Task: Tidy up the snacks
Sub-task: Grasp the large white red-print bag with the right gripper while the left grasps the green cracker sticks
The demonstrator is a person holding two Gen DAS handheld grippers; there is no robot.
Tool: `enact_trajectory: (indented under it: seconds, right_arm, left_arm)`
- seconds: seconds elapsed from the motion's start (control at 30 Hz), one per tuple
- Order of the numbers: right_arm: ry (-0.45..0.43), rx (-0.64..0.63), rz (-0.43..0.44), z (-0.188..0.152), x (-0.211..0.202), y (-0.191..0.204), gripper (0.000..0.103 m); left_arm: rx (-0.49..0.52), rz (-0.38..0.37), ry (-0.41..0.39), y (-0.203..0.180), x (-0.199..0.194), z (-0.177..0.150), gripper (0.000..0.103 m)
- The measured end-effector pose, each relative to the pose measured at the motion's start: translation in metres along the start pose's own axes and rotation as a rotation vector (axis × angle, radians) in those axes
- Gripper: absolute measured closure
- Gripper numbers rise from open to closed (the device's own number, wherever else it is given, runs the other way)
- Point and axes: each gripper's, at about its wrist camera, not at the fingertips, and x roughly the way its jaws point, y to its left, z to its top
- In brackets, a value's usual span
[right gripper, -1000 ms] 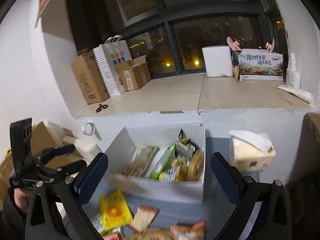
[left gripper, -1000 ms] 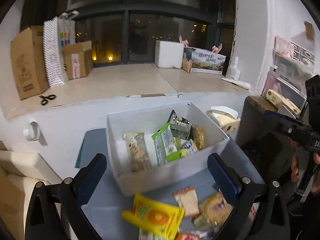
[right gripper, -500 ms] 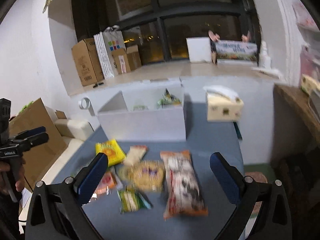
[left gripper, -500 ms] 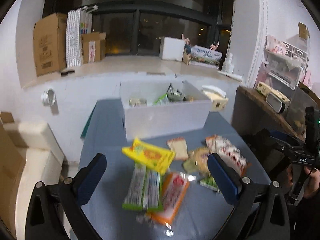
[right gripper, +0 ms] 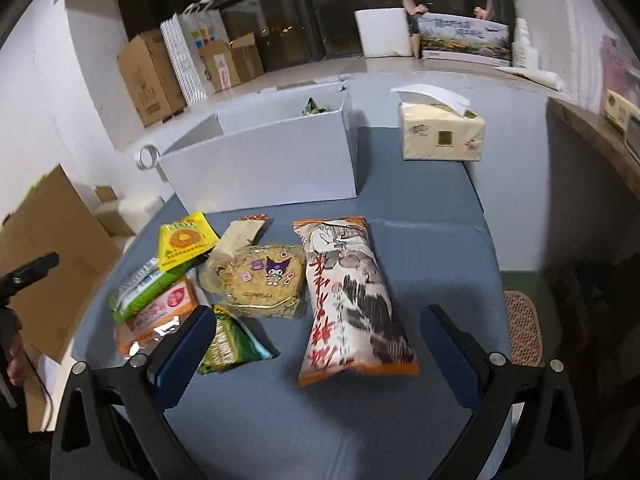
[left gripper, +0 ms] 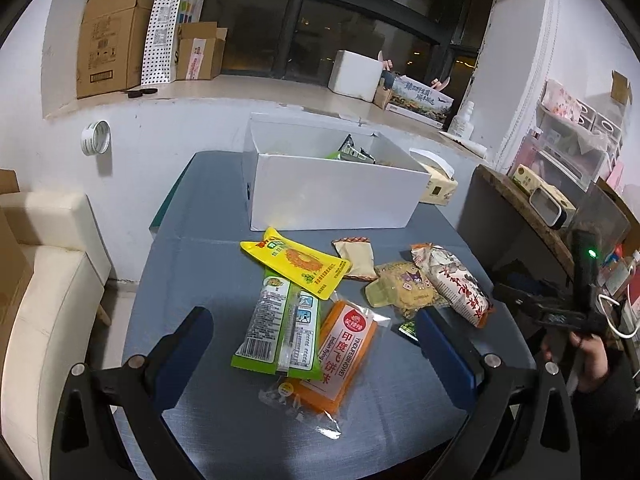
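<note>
2 tools, left tool (left gripper: 316,334) and right tool (right gripper: 316,330), both wide and empty, above snack packets on the counter (left gripper: 224,280), white box (left gripper: 332,192) behind.

table top (left gripper: 224,288) grey-blue | box (left gripper: 328,196) plain white | flat packet (left gripper: 298,264) yellow, orange ring print | long packet (left gripper: 280,324) green and white, barcode | packet (left gripper: 344,356) orange, red round seal | big bag (right gripper: 348,292) white, black brush drawing, orange ends | tissue pack (right gripper: 440,136) pale yellow | gripper fingers (right gripper: 448,356) blue pads on black frame
</note>
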Motion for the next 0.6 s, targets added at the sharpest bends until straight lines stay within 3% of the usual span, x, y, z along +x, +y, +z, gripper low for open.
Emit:
enact_trajectory:
  seconds: [0.2, 0.43, 0.5, 0.53, 0.6]
  right_arm:
    - [0.116, -0.039, -0.015, 0.02, 0.05, -0.006, 0.0]
    - [0.201, -0.05, -0.058, 0.02, 0.086, -0.015, 0.0]
    - [0.228, -0.048, -0.036, 0.017, 0.092, -0.015, 0.012]
    - [0.24, -0.049, -0.037, 0.016, 0.094, -0.015, 0.046]
    - [0.22, -0.037, -0.055, 0.017, 0.088, -0.016, 0.055]
  left_arm:
    - [0.011, 0.005, 0.014, -0.002, 0.005, -0.001, 0.0]
    - [0.016, 0.03, 0.026, 0.003, 0.009, -0.002, 0.0]
    - [0.015, 0.027, 0.032, 0.003, 0.012, -0.002, 0.0]
    - [0.018, 0.03, 0.039, 0.003, 0.015, -0.003, 0.0]
    - [0.03, 0.039, 0.051, 0.003, 0.02, -0.006, 0.0]
